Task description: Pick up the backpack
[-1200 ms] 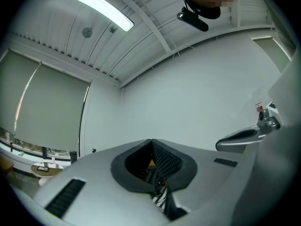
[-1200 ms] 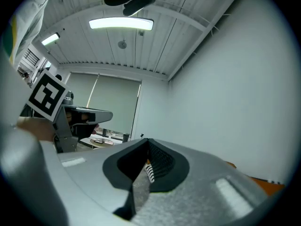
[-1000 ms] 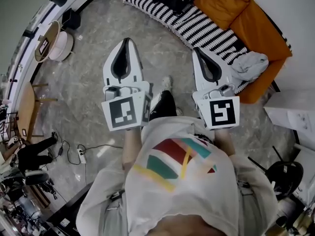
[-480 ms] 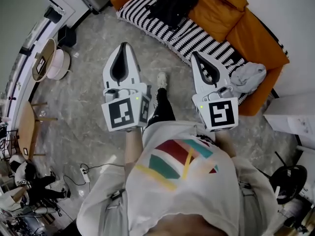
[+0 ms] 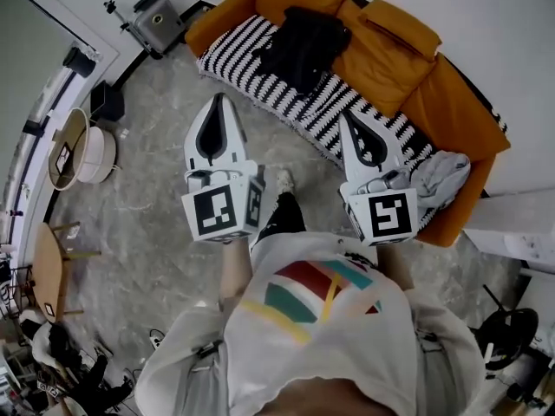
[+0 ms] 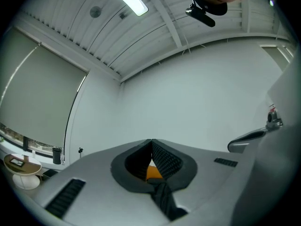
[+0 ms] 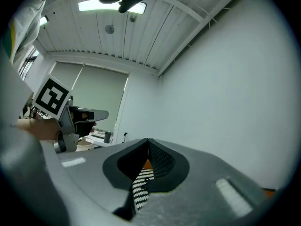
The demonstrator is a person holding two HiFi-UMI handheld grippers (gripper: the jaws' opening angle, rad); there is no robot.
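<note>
1. Floor: grey marbled stone, running from the person's feet to the sofa front.
2. Sofa: orange and curved, set against the far white wall. A black-and-white striped cover lies over its seat.
3. Grey garment: crumpled at the right end of the sofa seat, just beside the right hand-held gripper's body in the head view.
4. Grey case: stands on the floor off the sofa's left end, near the wall.
5. Round white stand: has a wooden top and stands at the left by the window side, well apart from the sofa.
6. Person: a white shirt with a coloured print fills the lower frame. One dark trouser leg and a light shoe show between the two hand-held grippers.
7. Backpack: black and slumped on the striped cover in the sofa's left half, with an orange cushion touching its right side.
8. Left hand-held gripper: jaws shut together and empty. Its tip is over the floor just short of the sofa front, with the backpack ahead and to its right, apart.
9. Right hand-held gripper: jaws shut together and empty. Its tip is over the striped cover's front edge, with the backpack ahead and to its left, apart.
10. Between tips and backpack: striped cover only.
</note>
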